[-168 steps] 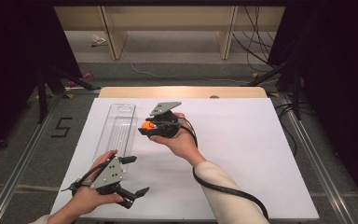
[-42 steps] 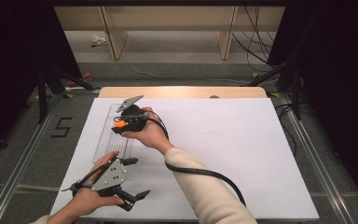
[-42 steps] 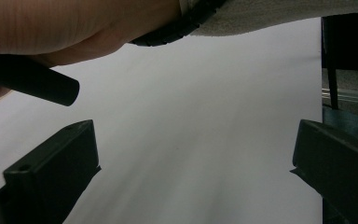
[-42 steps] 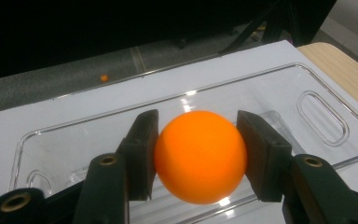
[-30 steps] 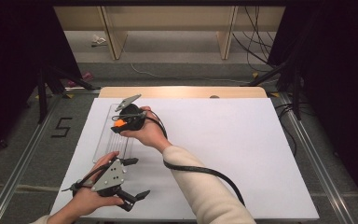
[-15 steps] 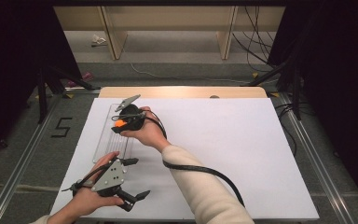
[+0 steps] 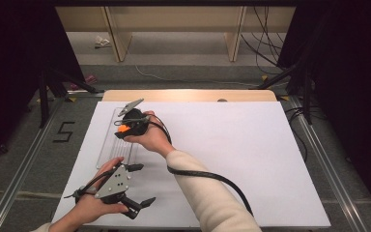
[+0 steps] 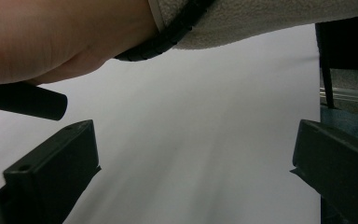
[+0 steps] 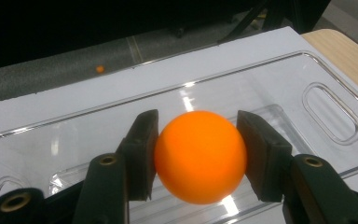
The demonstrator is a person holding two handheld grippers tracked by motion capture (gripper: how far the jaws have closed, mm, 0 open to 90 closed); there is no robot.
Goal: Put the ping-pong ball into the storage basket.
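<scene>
Firmly, an orange ball (image 9: 199, 156) is grasped by the right claw (image 9: 198, 154) above a clear tray (image 9: 307, 74); the left claw (image 8: 191, 172) is held released.

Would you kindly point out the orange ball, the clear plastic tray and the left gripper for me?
orange ball (image 9: 199, 156): right gripper view, middle of its front face.
clear plastic tray (image 9: 279, 77): right gripper view, bare floor near the far rim.
left gripper (image 7: 141, 185): high view, midway between its fingertips.

You have two balls: one (image 9: 199, 156) in the jaws, one (image 9: 100, 69) on the floor. You also have one tray (image 9: 326, 84) and two grippers (image 7: 125, 126) (image 7: 141, 186).
</scene>
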